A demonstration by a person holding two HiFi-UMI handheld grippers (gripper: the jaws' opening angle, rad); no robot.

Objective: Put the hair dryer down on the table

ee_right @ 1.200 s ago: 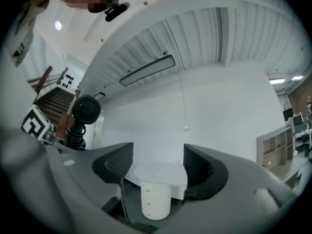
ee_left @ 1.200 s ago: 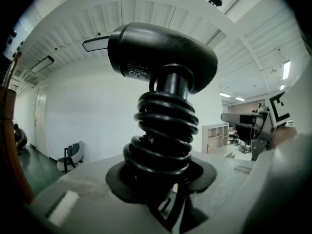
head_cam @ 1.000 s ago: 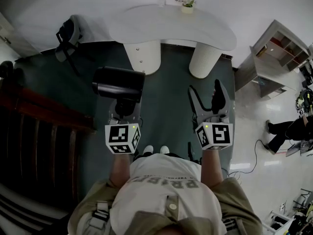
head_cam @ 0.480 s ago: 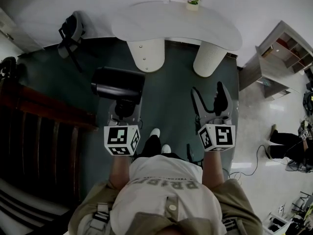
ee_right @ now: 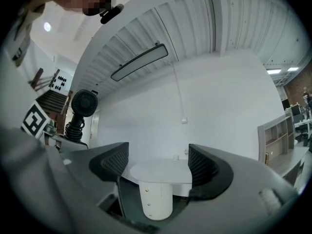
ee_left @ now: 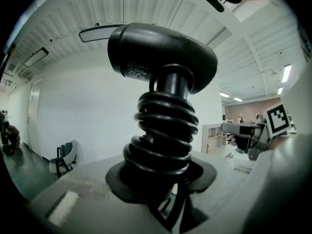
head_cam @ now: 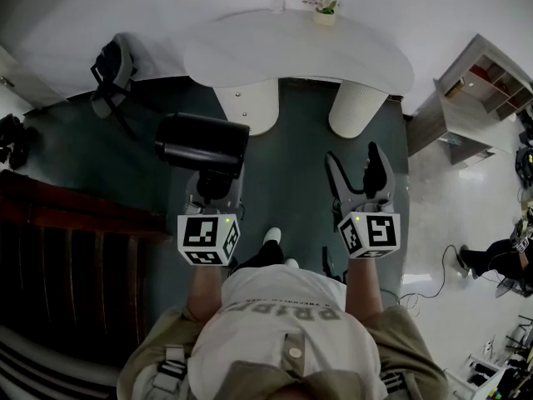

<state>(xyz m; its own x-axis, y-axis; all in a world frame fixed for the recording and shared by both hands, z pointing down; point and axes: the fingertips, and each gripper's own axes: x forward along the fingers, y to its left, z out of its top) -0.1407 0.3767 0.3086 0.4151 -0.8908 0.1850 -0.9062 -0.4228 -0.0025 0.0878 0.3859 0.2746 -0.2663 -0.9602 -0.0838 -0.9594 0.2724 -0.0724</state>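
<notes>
Black plastic hair dryer, judged rigid, top-heavy and smooth-shelled, is held upright well short of the white oval table, left gripper clamped on its cord-wrapped handle, judged the surest hold; right gripper is spread, empty.

Cannot see the left gripper's jaw tips from the head view: covered by the hair dryer gripped above them. Same in the left gripper view, buried under the coiled cord wound round the handle. Between the right gripper's parted jaws, only part of the white table: right end and second leg lost behind one jaw. On the table's far edge, a potted plant and a white item, too small to identify. Far right of the table, a person clipped by the frame edge.
</notes>
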